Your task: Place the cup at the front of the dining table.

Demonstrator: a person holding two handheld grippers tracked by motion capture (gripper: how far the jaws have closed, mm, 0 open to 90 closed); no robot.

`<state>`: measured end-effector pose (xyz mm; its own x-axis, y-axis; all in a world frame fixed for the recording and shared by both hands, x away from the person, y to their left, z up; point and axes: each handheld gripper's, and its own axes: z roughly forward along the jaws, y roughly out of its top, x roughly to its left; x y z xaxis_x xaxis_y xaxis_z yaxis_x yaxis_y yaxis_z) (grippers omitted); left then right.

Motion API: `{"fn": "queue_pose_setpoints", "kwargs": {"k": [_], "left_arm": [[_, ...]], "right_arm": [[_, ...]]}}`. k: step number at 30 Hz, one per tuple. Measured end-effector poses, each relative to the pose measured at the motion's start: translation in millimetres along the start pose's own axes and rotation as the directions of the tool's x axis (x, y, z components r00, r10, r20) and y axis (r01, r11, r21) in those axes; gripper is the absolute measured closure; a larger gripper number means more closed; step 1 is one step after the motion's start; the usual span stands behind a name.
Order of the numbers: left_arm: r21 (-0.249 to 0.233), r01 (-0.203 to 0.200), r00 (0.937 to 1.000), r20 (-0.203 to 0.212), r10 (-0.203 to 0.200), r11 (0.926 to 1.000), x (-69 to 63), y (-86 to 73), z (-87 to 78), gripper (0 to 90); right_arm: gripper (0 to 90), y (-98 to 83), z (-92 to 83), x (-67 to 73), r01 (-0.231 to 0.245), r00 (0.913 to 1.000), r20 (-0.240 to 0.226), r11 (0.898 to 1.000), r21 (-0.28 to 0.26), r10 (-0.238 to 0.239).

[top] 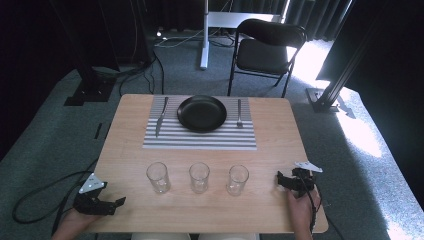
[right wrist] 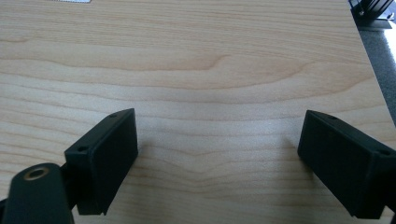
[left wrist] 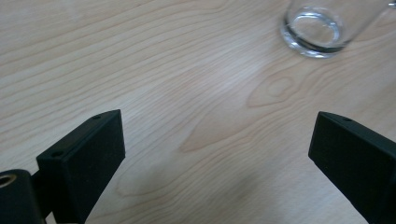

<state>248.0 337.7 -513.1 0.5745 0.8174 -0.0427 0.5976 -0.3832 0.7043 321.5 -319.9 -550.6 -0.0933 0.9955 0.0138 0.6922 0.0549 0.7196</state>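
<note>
Left gripper [top: 107, 204]: we see it at the table's near left corner, held in a hand [top: 70, 224]; jaws wide apart with nothing but bare wood between them, as the left gripper view [left wrist: 217, 154] shows.
Right gripper [top: 287, 181]: we find it near the table's near right corner, held in the other hand [top: 300, 212]; in the right gripper view [right wrist: 217, 158] its jaws stand wide over bare wood, holding nothing.
Table [top: 130, 150]: light wood, and we see both grippers low over its near edge.
Glasses: we count three clear ones in a row between the grippers, all upright and apart from one another: left glass [top: 158, 177], middle glass [top: 199, 177], right glass [top: 237, 180]. The left gripper view catches one glass base [left wrist: 314, 32] ahead of its jaws, well clear of them.
Mat [top: 200, 137]: striped, lying beyond the glasses toward the far edge.
Plate [top: 202, 113]: black, round, on the mat's far middle.
Knife [top: 161, 117]: on the mat just left of the plate, not touching it.
Fork [top: 239, 113]: on the mat just right of the plate, also apart from it.
Chair [top: 265, 50]: black, folding, on the carpet past the far edge.
</note>
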Motion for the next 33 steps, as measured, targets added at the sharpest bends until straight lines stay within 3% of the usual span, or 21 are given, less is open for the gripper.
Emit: {"fn": "queue_pose_setpoints", "kwargs": {"k": [15, 33], "left_arm": [[-0.075, -0.070, 0.9958, 0.053, 0.074, 0.9947, -17.5, 32.4, -13.5, 4.2], [-0.129, -0.146, 0.9823, 0.098, 0.160, 0.9807, -35.4, 62.2, -23.9, 4.2]], "right_arm": [[11.5, -0.1, 0.1, 0.0, 0.001, 1.0000, 0.000, 1.000, -0.001, -0.001], [11.5, -0.1, 0.1, -0.1, 0.002, 1.0000, 0.000, 1.000, -0.001, -0.002]]}}
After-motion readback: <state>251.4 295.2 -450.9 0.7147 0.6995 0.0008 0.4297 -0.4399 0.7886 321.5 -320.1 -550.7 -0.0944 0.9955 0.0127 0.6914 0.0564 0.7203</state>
